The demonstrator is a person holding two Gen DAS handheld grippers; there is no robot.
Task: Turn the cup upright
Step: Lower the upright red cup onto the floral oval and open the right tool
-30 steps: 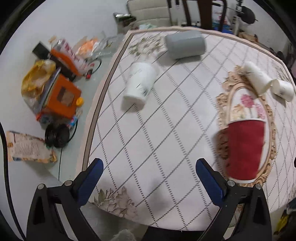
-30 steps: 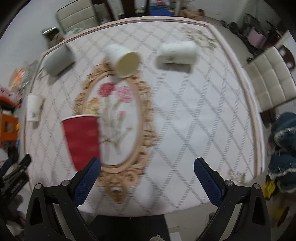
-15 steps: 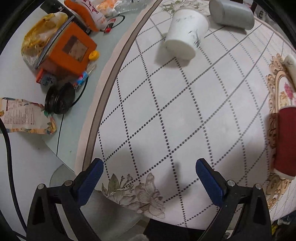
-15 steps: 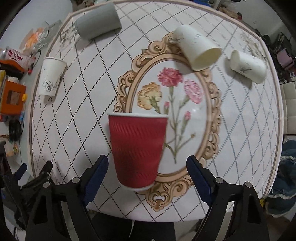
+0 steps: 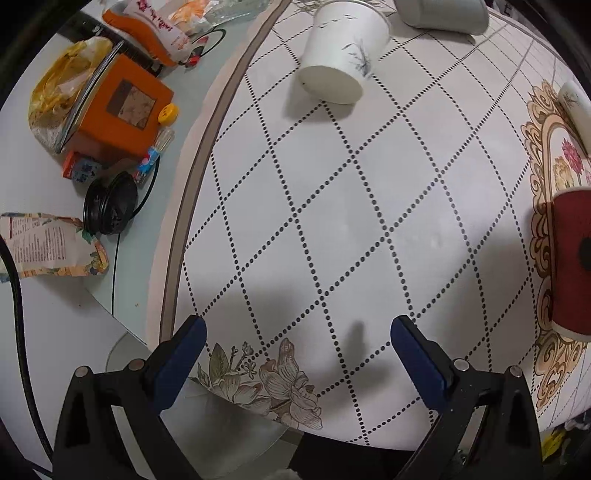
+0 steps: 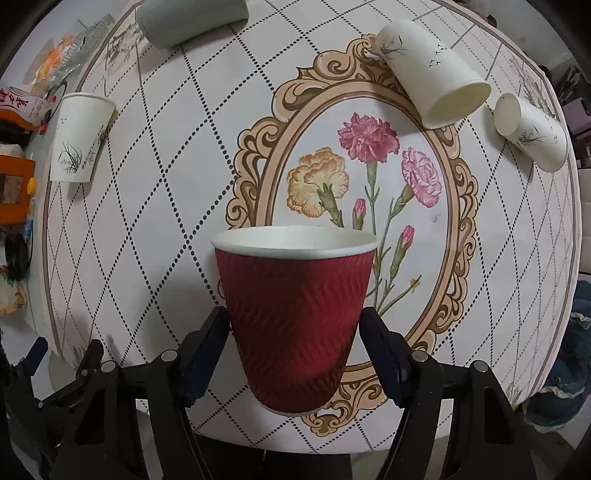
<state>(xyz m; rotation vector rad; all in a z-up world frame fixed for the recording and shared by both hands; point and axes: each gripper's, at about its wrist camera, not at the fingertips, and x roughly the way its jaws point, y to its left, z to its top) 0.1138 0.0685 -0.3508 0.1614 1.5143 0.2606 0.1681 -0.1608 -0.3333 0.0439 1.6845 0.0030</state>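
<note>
A red ribbed paper cup [image 6: 295, 314] with a white rim lies on its side on the table's flower medallion, mouth pointing away from me. My right gripper [image 6: 295, 325] has its blue fingers at both sides of the cup, close to its walls; I cannot tell if they press it. The cup also shows at the right edge of the left wrist view [image 5: 572, 258]. My left gripper [image 5: 295, 339] is open and empty above the table's near left edge.
White paper cups lie on their sides: one at the left [image 6: 79, 138], [image 5: 343, 55], two at the far right [image 6: 432, 74], [image 6: 532, 133]. A grey cup [image 6: 192, 18] lies at the back. Clutter, an orange box [image 5: 118, 107] and headphones [image 5: 110, 206] sit on the floor left of the table.
My right gripper has moved forward around the red cup and narrowed its fingers onto its sides. My left gripper has drifted slightly closer to the table edge, still open.
</note>
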